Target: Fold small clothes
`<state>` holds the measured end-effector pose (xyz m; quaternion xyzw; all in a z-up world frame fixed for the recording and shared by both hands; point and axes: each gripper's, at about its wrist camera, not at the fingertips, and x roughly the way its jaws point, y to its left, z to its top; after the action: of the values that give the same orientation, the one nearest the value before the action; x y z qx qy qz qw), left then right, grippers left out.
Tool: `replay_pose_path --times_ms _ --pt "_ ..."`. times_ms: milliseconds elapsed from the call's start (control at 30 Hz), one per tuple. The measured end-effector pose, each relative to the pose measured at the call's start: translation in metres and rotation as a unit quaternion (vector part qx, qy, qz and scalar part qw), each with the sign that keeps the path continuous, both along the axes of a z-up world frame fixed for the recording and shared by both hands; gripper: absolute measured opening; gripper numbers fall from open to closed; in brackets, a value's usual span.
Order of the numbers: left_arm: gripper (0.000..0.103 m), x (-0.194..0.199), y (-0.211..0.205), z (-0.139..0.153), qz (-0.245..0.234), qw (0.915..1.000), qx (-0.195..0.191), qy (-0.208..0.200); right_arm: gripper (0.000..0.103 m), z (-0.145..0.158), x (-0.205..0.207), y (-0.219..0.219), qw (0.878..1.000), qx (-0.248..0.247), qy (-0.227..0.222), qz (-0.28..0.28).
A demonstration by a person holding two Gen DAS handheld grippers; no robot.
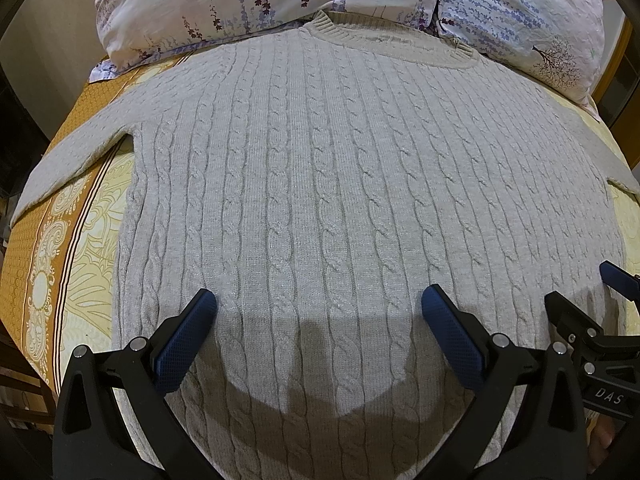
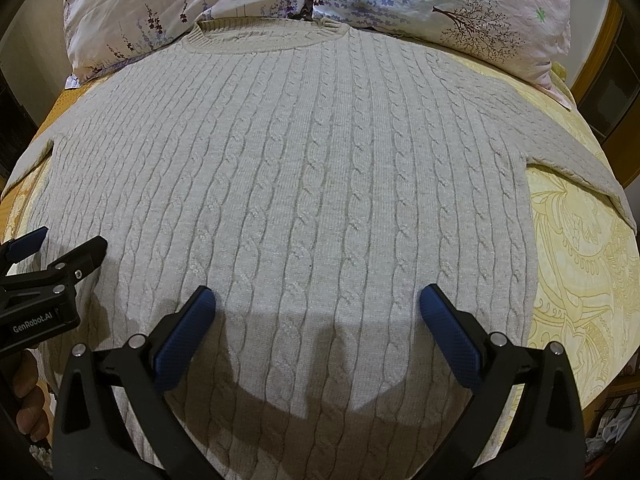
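Both grippers, left right, agape above flat sweater.

"DAS" marks the right gripper; "GenRobot.AI" the left gripper.

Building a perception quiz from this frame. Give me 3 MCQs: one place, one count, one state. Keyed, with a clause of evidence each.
1. Where does the sweater's collar point?
A. toward the pillows
B. toward the grippers
C. off the bed's left side

2. How many pillows lie at the head of the bed?
A. one
B. two
C. four

3. How is the left gripper?
A. shut on a sleeve
B. shut on the hem
C. open, holding nothing

Key:
1 A, the collar lies against the pillows on the far side.
2 B, a left pillow and a right pillow meet at a dark seam.
3 C, its blue fingers stand wide apart over the knit; the right gripper is the same.
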<state>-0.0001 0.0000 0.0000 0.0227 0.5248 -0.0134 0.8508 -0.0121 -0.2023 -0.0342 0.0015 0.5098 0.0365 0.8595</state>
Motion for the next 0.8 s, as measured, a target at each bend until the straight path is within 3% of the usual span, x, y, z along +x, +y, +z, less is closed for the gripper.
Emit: replay_pose_path --times_ms 433,667,800 --pt "0.102 0.006 -0.001 0.000 -0.008 0.9999 0.000 0.014 0.101 -0.001 0.002 -0.003 1.000 -0.002 0.006 0.017" --pt "0.102 0.013 -0.001 -0.001 -0.017 0.9994 0.001 0.031 0.101 -0.001 -0.001 -0.008 0.997 0.006 -0.035 0.070" --pt "0.102 0.015 -0.002 -0.001 -0.021 0.9991 0.003 0.036 0.101 0.001 0.004 -0.017 0.996 0.022 -0.036 0.077"
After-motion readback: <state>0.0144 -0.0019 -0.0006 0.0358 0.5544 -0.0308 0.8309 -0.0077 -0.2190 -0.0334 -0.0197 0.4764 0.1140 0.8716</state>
